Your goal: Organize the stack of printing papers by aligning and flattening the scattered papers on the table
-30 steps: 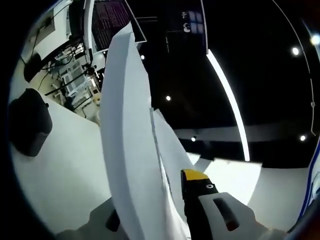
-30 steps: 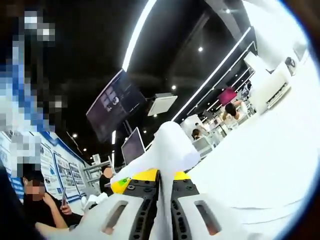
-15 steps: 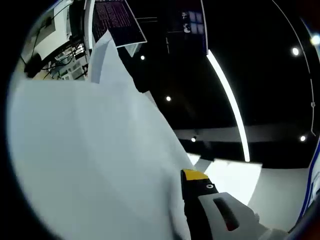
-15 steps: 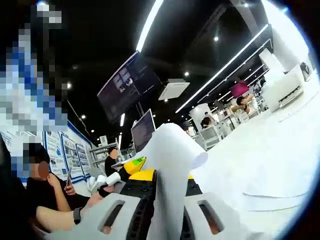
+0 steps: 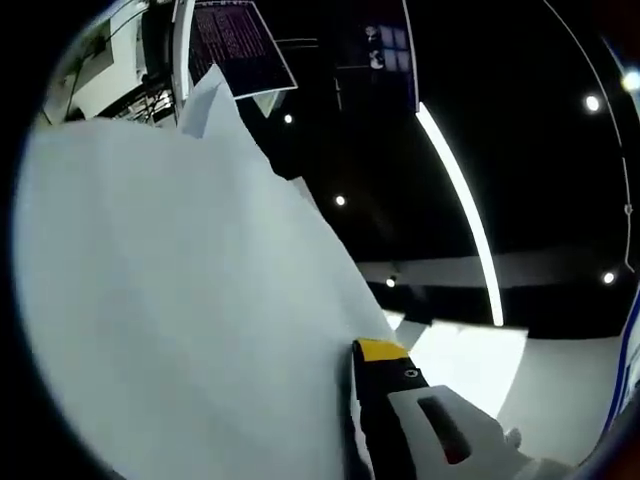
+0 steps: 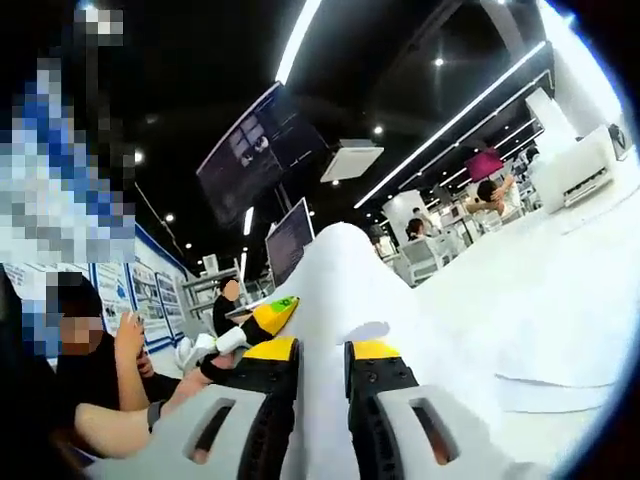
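Note:
A broad white sheaf of printing papers [image 5: 190,300] stands up along my left gripper [image 5: 340,375] and hides its left jaw. The yellow-tipped right jaw presses against the sheaf's edge, so the gripper is shut on it. My right gripper [image 6: 320,352] is shut on the other end of the papers [image 6: 340,290], which bulge upward between its two yellow-tipped jaws. At that bulge's left side a hand [image 6: 205,355] holds the yellow tip of the left gripper [image 6: 272,312]. More loose sheets [image 6: 545,392] lie flat on the white table [image 6: 570,290].
Both cameras tilt upward at a dark ceiling with light strips [image 5: 460,190]. Hanging screens [image 6: 255,150] and desks with people [image 6: 490,195] stand far off. A seated person [image 6: 80,370] is close at the left of the right gripper view.
In the left gripper view the narrow upright fold of paper has spread and now hides the table and the left jaw. The right gripper's jaws stand slightly wider around a thicker wad.

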`<state>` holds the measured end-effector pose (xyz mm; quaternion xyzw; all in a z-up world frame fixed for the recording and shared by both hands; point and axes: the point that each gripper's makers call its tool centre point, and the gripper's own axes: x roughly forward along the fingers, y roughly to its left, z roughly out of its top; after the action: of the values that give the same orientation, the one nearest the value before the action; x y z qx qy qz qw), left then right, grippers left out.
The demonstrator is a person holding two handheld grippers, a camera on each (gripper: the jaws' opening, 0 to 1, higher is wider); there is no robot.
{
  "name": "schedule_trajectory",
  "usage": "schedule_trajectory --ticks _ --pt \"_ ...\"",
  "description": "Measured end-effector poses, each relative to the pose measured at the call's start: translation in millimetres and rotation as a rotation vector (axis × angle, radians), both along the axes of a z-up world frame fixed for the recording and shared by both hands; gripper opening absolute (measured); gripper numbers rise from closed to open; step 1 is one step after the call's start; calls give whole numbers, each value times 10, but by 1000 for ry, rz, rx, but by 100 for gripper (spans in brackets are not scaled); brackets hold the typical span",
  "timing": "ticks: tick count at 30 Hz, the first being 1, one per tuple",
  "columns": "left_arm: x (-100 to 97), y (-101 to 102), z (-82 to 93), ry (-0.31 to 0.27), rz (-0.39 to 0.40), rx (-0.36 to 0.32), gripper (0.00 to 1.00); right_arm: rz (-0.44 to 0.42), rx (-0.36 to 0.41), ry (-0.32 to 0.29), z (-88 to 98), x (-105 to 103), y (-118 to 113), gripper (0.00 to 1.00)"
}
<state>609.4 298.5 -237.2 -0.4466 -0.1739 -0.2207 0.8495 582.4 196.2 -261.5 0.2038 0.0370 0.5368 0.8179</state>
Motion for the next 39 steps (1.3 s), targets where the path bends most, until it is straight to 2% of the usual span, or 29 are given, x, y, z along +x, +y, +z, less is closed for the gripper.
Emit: schedule_trajectory --ticks 12,14,17,22,31,37,39 --pt "-6 -4 -3 3 8 4 10 21 43 21 43 -8 -152 33" --pt "-5 -3 -4 3 9 6 10 13 56 34 49 21 -205 32" --pt "-3 -1 -6 3 9 8 10 51 100 93 64 31 -259 29" --pt "-1 9 -8 5 9 4 10 93 107 125 64 -23 -302 25" --pt "1 19 -12 6 9 1 10 91 116 149 66 -27 -474 21" --pt "-13 7 -4 4 7 -2 10 106 85 147 28 -88 -499 18" --pt "-21 -3 -1 4 6 -4 11 111 55 138 -6 -124 -486 17"
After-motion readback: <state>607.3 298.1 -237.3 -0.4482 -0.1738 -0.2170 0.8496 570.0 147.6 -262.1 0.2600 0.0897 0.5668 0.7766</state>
